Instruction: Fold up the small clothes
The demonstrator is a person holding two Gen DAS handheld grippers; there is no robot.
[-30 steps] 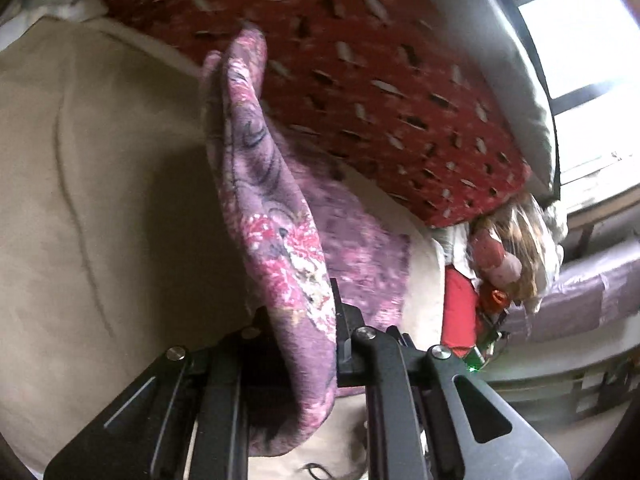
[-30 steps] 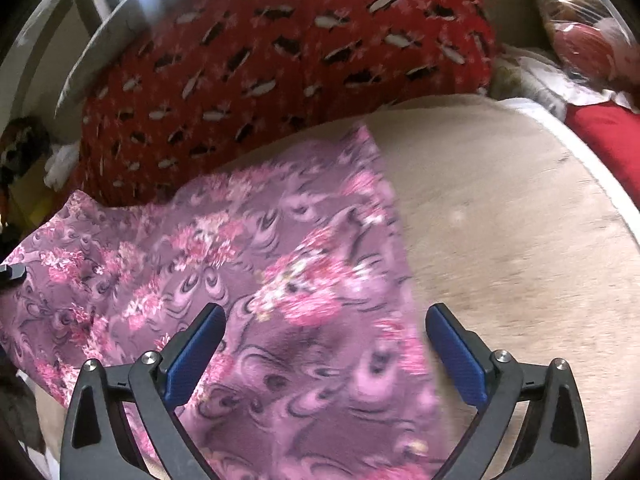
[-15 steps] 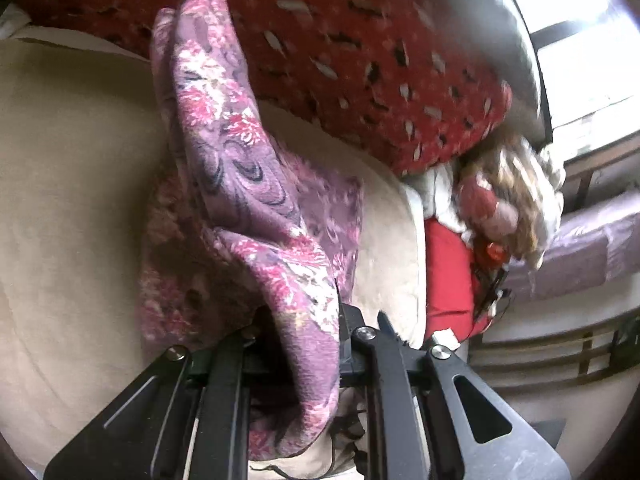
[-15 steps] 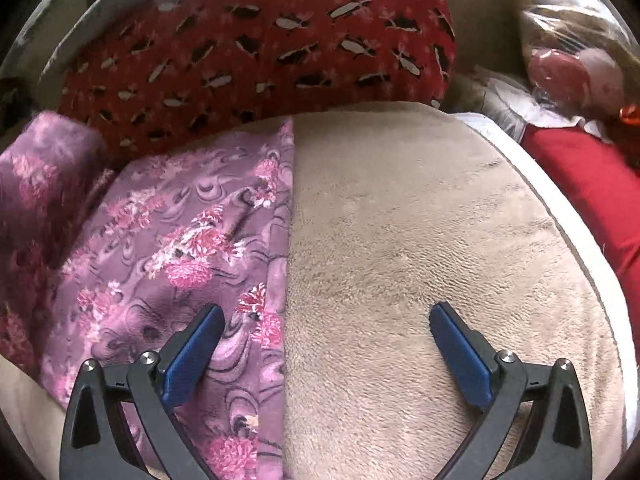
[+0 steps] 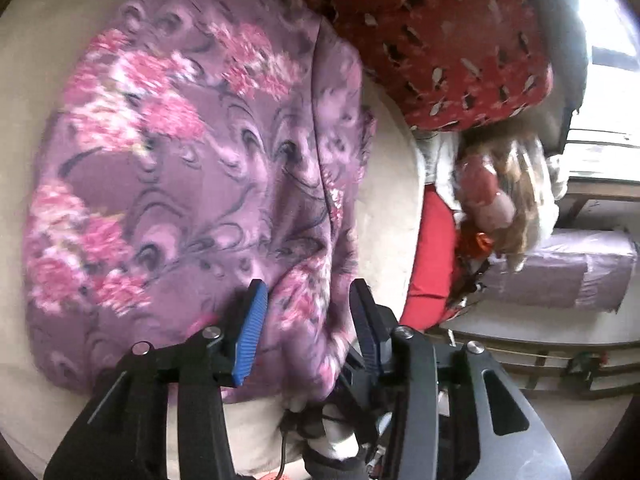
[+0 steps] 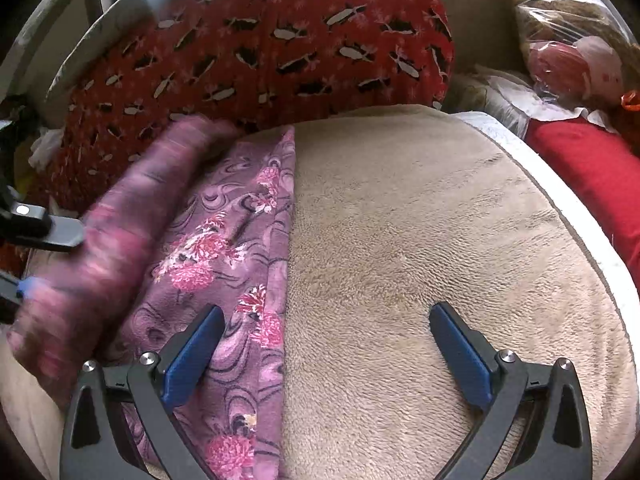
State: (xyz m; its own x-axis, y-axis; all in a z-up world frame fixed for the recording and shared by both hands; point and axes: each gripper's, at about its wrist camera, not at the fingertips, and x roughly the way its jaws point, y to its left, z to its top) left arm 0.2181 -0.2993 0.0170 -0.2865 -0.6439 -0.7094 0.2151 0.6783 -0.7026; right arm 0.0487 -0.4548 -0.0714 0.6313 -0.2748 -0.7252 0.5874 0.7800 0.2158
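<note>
Purple flowered garment half folded on a beige plush cushion.

The beige cushion point(image 6: 420, 240) filled the middle of the room's view, with a red patterned pillow point(image 6: 260, 40) propped behind it, a plain red pillow point(image 6: 592, 168) to one side, and a doll in plastic wrap point(image 5: 492, 196) near a bright window point(image 5: 608, 40). The garment point(image 5: 180, 168) lay on the cushion, one flap doubled over itself; in the right wrist view that raised flap was blurred. The left gripper point(image 5: 306, 312) pointed down at the cloth's near edge, its jaws having just been opening, the fabric between the blue pads point(image 5: 252, 332) but no longer pinched. The right gripper point(image 6: 324, 344) hung wide open and empty, straddling the garment's straight edge and bare cushion.
</note>
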